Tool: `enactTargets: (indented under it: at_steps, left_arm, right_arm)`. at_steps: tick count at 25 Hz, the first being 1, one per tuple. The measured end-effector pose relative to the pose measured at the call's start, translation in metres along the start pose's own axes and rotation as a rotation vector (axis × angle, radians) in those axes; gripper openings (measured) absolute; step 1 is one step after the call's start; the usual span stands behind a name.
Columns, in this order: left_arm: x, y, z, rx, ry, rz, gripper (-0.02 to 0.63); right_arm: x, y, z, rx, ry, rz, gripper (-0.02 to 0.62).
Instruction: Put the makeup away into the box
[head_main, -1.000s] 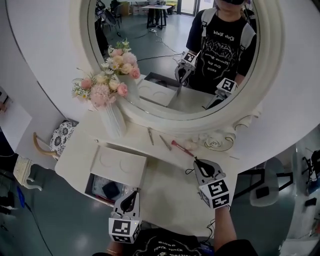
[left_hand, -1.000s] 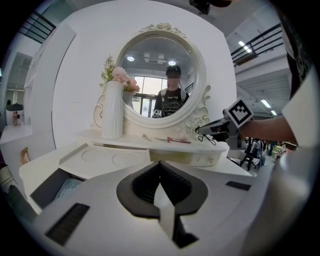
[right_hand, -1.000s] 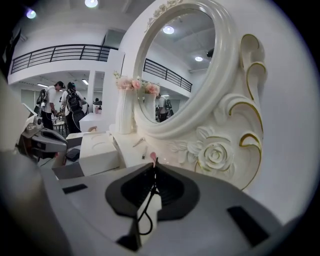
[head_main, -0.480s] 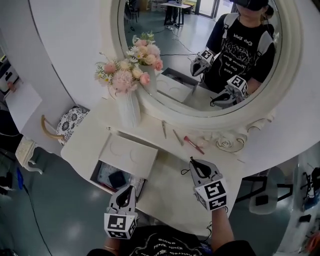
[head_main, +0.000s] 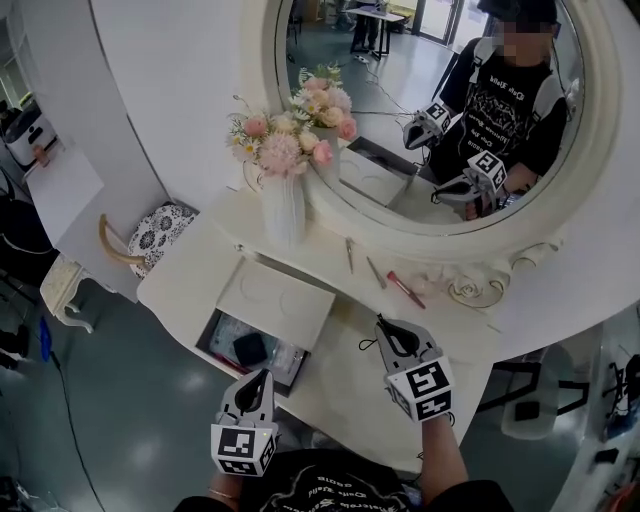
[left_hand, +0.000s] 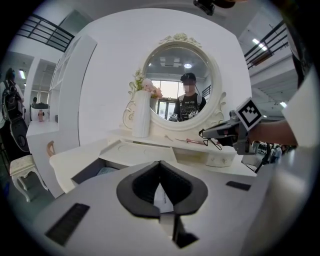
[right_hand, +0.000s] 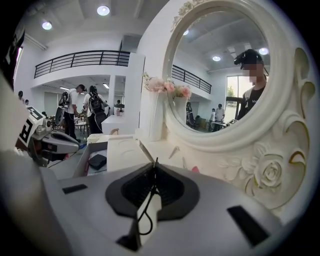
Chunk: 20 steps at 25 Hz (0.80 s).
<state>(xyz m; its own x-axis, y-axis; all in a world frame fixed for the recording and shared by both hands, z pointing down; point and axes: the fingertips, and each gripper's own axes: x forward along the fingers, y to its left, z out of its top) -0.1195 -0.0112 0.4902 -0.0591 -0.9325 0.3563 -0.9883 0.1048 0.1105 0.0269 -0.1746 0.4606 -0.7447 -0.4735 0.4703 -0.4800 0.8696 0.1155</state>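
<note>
The open box (head_main: 207, 343) lies at the vanity's left front, its lid (head_main: 277, 300) tipped back, with a dark case (head_main: 249, 349) inside. Two thin sticks (head_main: 349, 255) and a red-tipped makeup stick (head_main: 405, 290) rest under the mirror. My left gripper (head_main: 264, 374) hovers shut and empty at the box's near edge. My right gripper (head_main: 381, 321) hangs over the tabletop between box and makeup, shut on a thin black cord loop (head_main: 366, 345). The left gripper (left_hand: 160, 162) faces the box (left_hand: 85, 170). The right gripper (right_hand: 155, 162) pinches the cord (right_hand: 146, 210).
A white vase of pink flowers (head_main: 283, 205) stands behind the box against the round mirror (head_main: 420, 130). Carved roses (head_main: 465, 292) edge the mirror's base at the right. A patterned chair (head_main: 155, 235) sits left of the vanity. People stand in the room behind.
The view has swung, so the vanity sits further right and up. Relative to the table, both grippers have drifted left, the left one from the box's right corner to its near edge. Jaws unchanged.
</note>
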Motion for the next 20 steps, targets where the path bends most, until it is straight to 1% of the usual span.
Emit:
enactTargets:
  at_steps: [4,7,14,20]
  left_arm:
    - [-0.002,-0.003,0.005,-0.001,-0.02,0.002,0.015]
    - [-0.007,-0.004,0.002,-0.003,-0.019,0.005,0.015]
    - [-0.022,0.012,-0.005,-0.024,-0.014,0.053,0.015]
    - [-0.03,0.026,-0.004,-0.04,-0.021,0.076,0.015]
  right_arm:
    - [0.008,0.016,0.004,-0.013,-0.003,0.035,0.023]
    - [0.014,0.029,0.009,-0.021,-0.009,0.064,0.023]
    - [0.03,0.058,0.015,-0.053,-0.009,0.134,0.023]
    - [0.043,0.087,0.021,-0.073,-0.006,0.191,0.023]
